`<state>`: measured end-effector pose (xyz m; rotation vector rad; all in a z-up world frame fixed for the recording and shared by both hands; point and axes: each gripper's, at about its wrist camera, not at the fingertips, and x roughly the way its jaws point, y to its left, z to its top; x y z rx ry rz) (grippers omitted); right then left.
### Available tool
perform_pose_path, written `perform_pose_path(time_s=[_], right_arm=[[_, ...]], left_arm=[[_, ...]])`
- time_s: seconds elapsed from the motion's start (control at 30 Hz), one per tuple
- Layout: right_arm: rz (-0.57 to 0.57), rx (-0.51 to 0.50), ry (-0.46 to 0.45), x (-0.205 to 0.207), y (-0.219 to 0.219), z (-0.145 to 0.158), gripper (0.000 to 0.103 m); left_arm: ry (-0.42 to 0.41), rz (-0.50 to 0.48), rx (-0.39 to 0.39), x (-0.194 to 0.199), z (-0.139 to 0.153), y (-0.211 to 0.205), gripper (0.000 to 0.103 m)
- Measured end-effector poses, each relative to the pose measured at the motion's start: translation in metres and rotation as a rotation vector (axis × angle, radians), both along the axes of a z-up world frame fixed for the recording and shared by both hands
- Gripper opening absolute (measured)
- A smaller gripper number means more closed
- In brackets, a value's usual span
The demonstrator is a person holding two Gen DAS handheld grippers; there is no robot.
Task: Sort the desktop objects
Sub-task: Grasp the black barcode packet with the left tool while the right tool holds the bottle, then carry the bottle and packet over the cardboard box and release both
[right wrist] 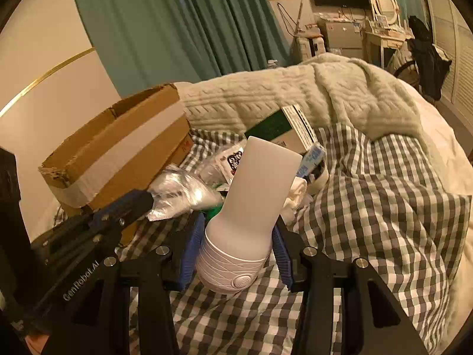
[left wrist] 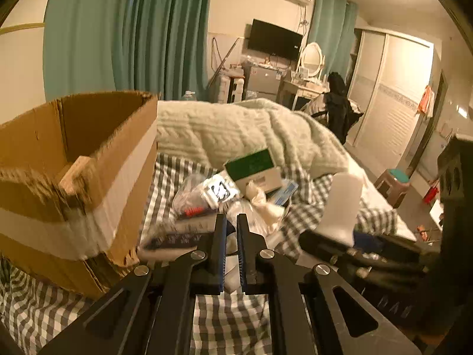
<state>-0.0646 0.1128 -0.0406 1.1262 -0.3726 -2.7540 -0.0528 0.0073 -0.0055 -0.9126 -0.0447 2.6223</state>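
My right gripper (right wrist: 238,236) is shut on a white bottle-shaped device (right wrist: 251,204), held above the checked bedsheet; it also shows in the left wrist view (left wrist: 343,204). My left gripper (left wrist: 232,222) has its fingers nearly together with nothing between them, close over a pile of objects: plastic bags (left wrist: 192,192), a green and white box (left wrist: 254,168), a blue packet (left wrist: 285,193). An open cardboard box (left wrist: 74,177) stands to the left, also in the right wrist view (right wrist: 118,153).
A knitted cream blanket (left wrist: 236,130) lies bunched behind the pile. The checked sheet (right wrist: 384,207) spreads to the right. Green curtains (left wrist: 133,29) hang behind. The left gripper's body shows at the left (right wrist: 88,230).
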Motion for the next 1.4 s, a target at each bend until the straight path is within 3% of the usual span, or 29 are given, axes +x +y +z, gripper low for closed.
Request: perform_pose_path(time_s=[0.3, 0.43, 0.5, 0.53, 0.57, 0.6, 0.63, 0.73, 0.83, 0.93, 0.97, 1.0, 1.03, 1.07, 1.17, 1.4], right_arm=[[0.051, 0.035, 0.072, 0.013, -0.016, 0.039, 0.045], [0.046, 0.057, 0.077, 0.014, -0.018, 0.044, 0.045], [0.024, 0.078, 0.072, 0.014, -0.015, 0.04, 0.045], [0.01, 0.08, 0.063, 0.014, -0.011, 0.036, 0.045], [0.0, 0.075, 0.054, 0.013, -0.007, 0.033, 0.045], [-0.015, 0.066, 0.044, 0.012, -0.001, 0.028, 0.045], [-0.035, 0.062, 0.035, 0.012, 0.006, 0.024, 0.045], [-0.091, 0.056, 0.014, 0.014, 0.028, 0.016, 0.045], [-0.136, 0.027, -0.002, 0.016, 0.047, 0.01, 0.045], [-0.161, 0.007, -0.019, 0.017, 0.059, 0.002, 0.045], [-0.16, -0.002, -0.025, 0.017, 0.062, -0.001, 0.045], [-0.159, -0.008, -0.029, 0.018, 0.062, -0.003, 0.045], [-0.157, -0.01, -0.032, 0.018, 0.062, -0.005, 0.045], [-0.153, -0.01, -0.037, 0.017, 0.062, -0.007, 0.045], [-0.145, -0.01, -0.048, 0.016, 0.059, -0.012, 0.045], [-0.128, 0.006, -0.034, 0.019, 0.051, -0.007, 0.045]], left_arm=[[0.061, -0.006, 0.044, -0.007, 0.058, -0.012, 0.004], [0.029, -0.036, 0.041, -0.004, 0.047, -0.015, 0.006], [-0.024, -0.049, 0.019, -0.006, 0.027, -0.011, 0.014], [-0.046, -0.05, 0.007, -0.007, 0.019, -0.008, 0.029], [-0.079, -0.051, -0.009, -0.01, 0.006, -0.004, 0.053], [-0.1, -0.049, -0.018, -0.012, -0.004, -0.001, 0.062], [-0.116, -0.05, -0.02, -0.015, -0.015, 0.002, 0.069], [-0.193, -0.065, -0.052, -0.025, -0.048, 0.015, 0.071], [-0.291, -0.054, -0.056, -0.043, -0.078, 0.02, 0.071], [-0.402, 0.021, -0.003, -0.07, -0.103, 0.012, 0.071], [-0.402, 0.036, -0.004, -0.072, -0.106, 0.012, 0.071], [-0.397, 0.036, -0.001, -0.071, -0.108, 0.011, 0.071], [-0.394, 0.023, 0.012, -0.071, -0.109, 0.011, 0.062], [-0.391, -0.004, 0.028, -0.069, -0.108, 0.013, 0.035], [-0.358, -0.025, 0.019, -0.061, -0.102, 0.014, 0.013], [-0.164, -0.057, 0.037, -0.024, -0.045, 0.015, 0.01]])
